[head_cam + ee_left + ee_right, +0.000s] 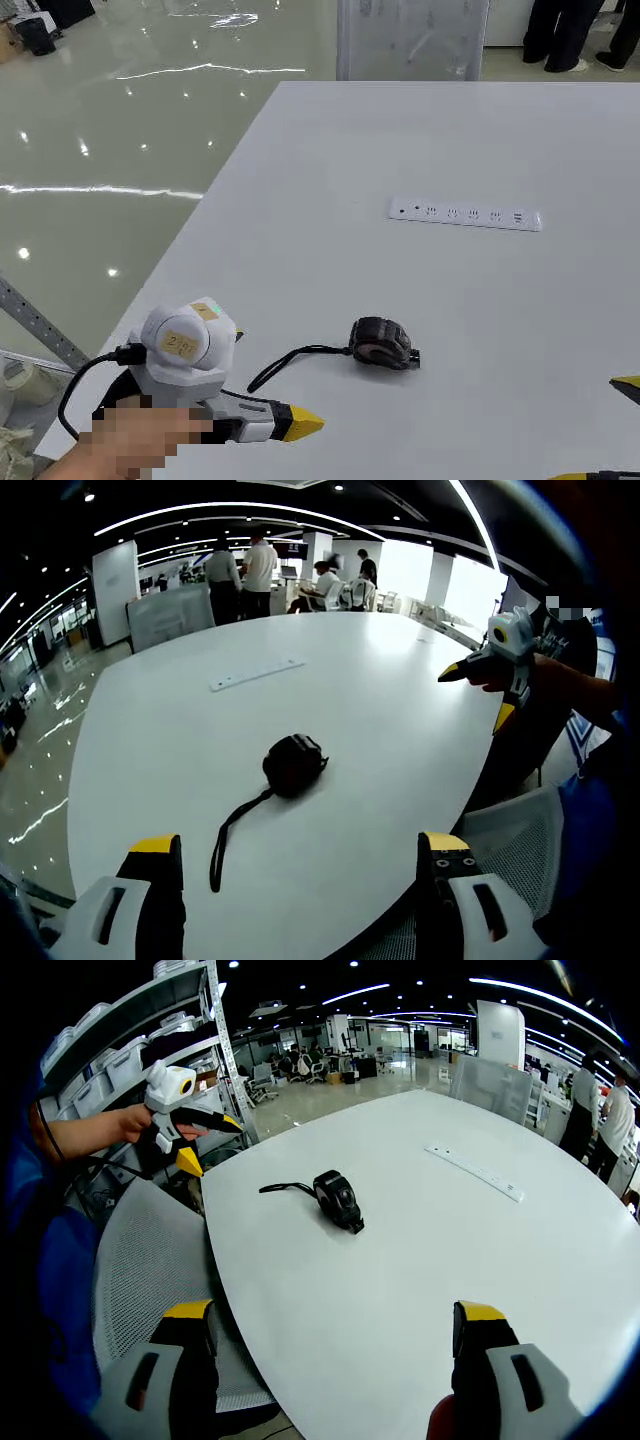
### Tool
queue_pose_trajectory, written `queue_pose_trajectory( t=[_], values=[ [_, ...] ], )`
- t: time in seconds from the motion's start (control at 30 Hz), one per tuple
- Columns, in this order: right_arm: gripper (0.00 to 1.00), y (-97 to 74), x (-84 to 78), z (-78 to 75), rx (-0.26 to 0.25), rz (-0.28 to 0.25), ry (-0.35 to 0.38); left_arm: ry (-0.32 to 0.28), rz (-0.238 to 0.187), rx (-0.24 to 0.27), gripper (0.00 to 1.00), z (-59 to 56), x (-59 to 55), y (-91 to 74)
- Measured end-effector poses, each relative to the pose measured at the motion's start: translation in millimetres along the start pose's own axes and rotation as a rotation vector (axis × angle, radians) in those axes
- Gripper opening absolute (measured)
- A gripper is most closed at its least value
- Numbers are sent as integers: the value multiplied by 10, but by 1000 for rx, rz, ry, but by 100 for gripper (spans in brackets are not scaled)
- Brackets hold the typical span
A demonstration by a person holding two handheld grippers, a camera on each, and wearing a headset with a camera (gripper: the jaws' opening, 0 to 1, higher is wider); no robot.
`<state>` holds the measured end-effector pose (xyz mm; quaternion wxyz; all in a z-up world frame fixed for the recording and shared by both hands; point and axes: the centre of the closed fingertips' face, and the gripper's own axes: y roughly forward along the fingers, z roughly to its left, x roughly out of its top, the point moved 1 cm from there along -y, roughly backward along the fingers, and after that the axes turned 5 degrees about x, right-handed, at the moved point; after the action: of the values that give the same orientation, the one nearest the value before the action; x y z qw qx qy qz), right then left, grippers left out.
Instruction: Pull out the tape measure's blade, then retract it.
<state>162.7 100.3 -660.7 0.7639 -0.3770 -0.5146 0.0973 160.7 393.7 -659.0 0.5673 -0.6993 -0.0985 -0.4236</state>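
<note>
Head view puts the left gripper [300, 424] at the lower left, over the near edge of the white table [450, 140]. Our left hand [150, 440] is wrapped round its handle, and its yellow-tipped jaws point off to the right, roughly along that edge. From the left gripper view we see those jaws spread wide apart with nothing held between them. The right gripper view shows this gripper raised clear of the tabletop. The tape measure [382, 343] lies on the table a little ahead and to the right of the left gripper, apart from both grippers. It is a dark case, and its black strap [290, 362] curls across the table toward the left gripper's side. Farther back, well apart from the case, a white power strip [465, 214] lies flat. The right gripper [600, 432] comes in at the lower right corner, its two yellow tips standing well apart. In the left gripper view our right hand [545, 675] holds it raised beside the table's edge, jaws aimed in over the table. The right gripper view shows its own jaws wide open as well, gripping nothing, with the tape measure lying ahead of them on the bare table.
</note>
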Motion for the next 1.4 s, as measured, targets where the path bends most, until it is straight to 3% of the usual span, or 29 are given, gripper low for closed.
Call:
queue_pose_trajectory(
  t=[0.73,1.17,1.4],
  values=[
    [92,288,140,-79,20,19,-50,89,3,-50,91,-56,158,365],
    [87,553,188,-34,73,51,-127,140,10,-92,88,-111,231,636],
    [81,705,268,-48,92,41,-159,205,28,-104,86,-148,257,775]
  ],
)
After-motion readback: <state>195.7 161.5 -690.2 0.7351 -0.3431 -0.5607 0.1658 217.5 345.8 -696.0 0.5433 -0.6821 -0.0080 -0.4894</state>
